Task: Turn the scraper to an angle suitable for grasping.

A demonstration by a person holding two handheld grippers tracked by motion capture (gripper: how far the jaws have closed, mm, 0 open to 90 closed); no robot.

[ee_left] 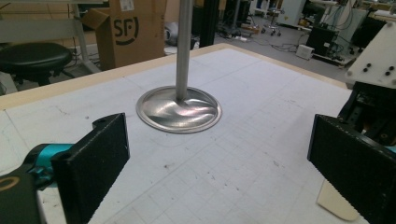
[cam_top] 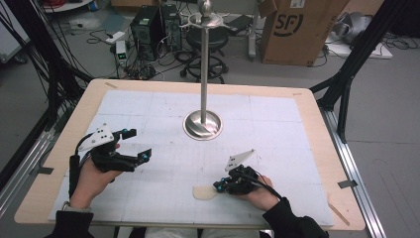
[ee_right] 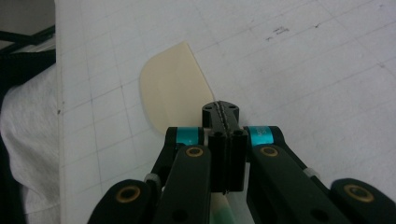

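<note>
A cream spatula blade (cam_top: 203,192) lies flat on the white gridded mat (cam_top: 163,178) near the front edge. My right gripper (cam_top: 218,187) is right behind it with its jaws pressed together. In the right gripper view the blade (ee_right: 175,88) sticks out from under the closed tips of my right gripper (ee_right: 220,109), and a cream-and-green part runs back beneath the jaws. I cannot tell whether the jaws pinch it. My left gripper (cam_top: 138,144) is held at the left of the mat, wide open and with nothing in it (ee_left: 215,172). The spatula's edge (ee_left: 334,203) peeks out beside its right jaw.
A tall metal stand rises from a round base (cam_top: 202,125) at the mat's middle, with hooks at its top (cam_top: 204,20). The base (ee_left: 178,109) lies ahead of the left gripper. A thin wooden strip (cam_top: 338,213) lies at the table's front right corner. Cardboard box, stool and cables stand beyond the table.
</note>
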